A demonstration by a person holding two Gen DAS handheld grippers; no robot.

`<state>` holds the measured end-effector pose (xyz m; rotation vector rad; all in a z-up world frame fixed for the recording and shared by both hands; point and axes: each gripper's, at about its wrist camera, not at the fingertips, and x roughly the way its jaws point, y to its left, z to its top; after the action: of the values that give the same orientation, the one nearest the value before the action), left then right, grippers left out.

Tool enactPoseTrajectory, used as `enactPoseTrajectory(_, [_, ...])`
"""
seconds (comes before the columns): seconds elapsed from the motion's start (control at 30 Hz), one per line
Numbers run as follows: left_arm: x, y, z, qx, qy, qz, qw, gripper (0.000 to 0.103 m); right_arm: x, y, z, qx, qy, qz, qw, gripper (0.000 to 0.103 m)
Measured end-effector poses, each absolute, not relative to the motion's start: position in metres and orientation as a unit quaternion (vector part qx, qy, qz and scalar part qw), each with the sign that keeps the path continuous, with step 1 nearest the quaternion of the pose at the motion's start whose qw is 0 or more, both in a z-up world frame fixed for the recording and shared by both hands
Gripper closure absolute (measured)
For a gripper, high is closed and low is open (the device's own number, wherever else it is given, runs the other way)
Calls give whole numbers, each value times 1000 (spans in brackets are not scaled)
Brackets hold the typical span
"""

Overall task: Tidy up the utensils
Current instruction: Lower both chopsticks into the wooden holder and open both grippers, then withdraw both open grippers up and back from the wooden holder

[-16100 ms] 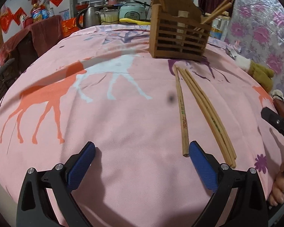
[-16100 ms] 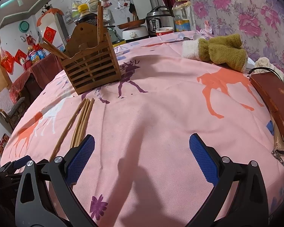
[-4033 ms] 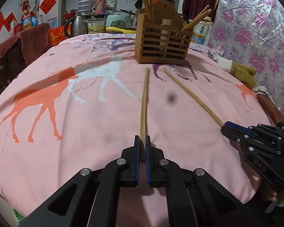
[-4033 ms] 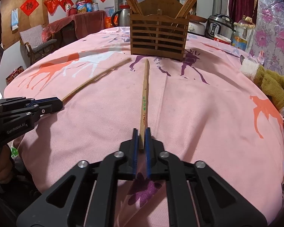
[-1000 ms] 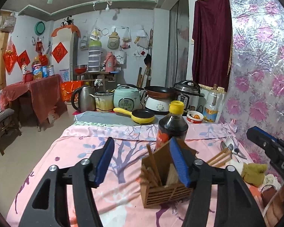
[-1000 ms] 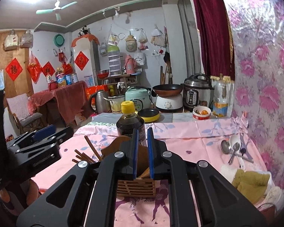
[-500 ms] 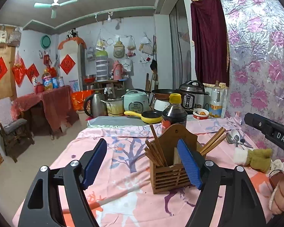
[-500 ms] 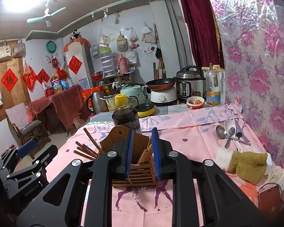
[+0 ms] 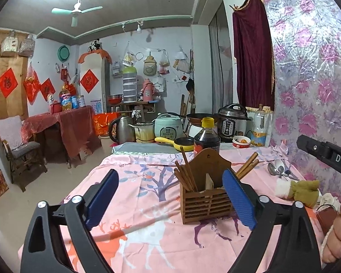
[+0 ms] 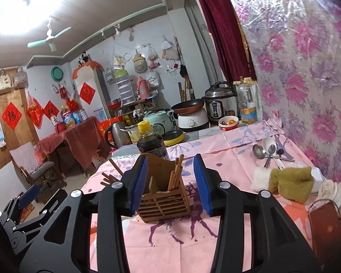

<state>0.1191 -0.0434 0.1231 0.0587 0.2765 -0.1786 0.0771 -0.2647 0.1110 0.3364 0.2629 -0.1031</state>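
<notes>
- Both grippers hung above the pink deer-print tablecloth [image 9: 147, 245] with nothing between their blue pads: the left gripper [image 9: 170, 201] stood wide apart, the right gripper [image 10: 170, 183] apart by a narrower gap.
- Straight ahead of and below each gripper stood the wooden chopstick holder [image 10: 164, 201], upright on the cloth. In the right wrist view it sat framed between the two pads; in the left wrist view it sat off toward the right pad, which overlapped its edge.
- By my reading the right gripper was the nearer and better centred on the holder, though nothing gives true depth.
- Chopsticks [image 9: 186, 175] rose from the holder's compartments, long axes steeply up and leaning outward; one bundle [image 9: 247, 165] slanted right.
- No loose chopstick showed on the cloth in either view, so the chopstick part of the task looked finished, as a judgement.
- Farther right, well apart from the holder, spoons [image 10: 269, 151] lay flat near the floral wall, handles running toward a green-and-white cloth [image 10: 286, 182].
- If those are next, the right gripper lay on their side.
- Only the right wrist view showed the spoons' full spread and the holder's inner dividers.
- Only the left wrist view showed the hand [image 9: 336, 236] holding the right gripper and the dark bottle [image 9: 206, 140] just behind the holder.
</notes>
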Motion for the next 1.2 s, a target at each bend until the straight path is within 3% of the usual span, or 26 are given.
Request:
enactPoseTrajectory(0.17, [96,-38,121,22,137,-87,987,6,48,-259,104,168,119,-57,977,35])
enactPoseTrajectory(0.53, [65,-26,127,26,131,-64,989,6,7,-237,117,138,84,-86,983,7])
enactPoseTrajectory(0.97, [116,-13,82,-11,224,-63,972,6,76,-241,48,149,225,-103,957,7])
enactPoseTrajectory(1.2, [141,-20,61,6,247,-53,968,6,100,-237,38,132,236,-104,957,7])
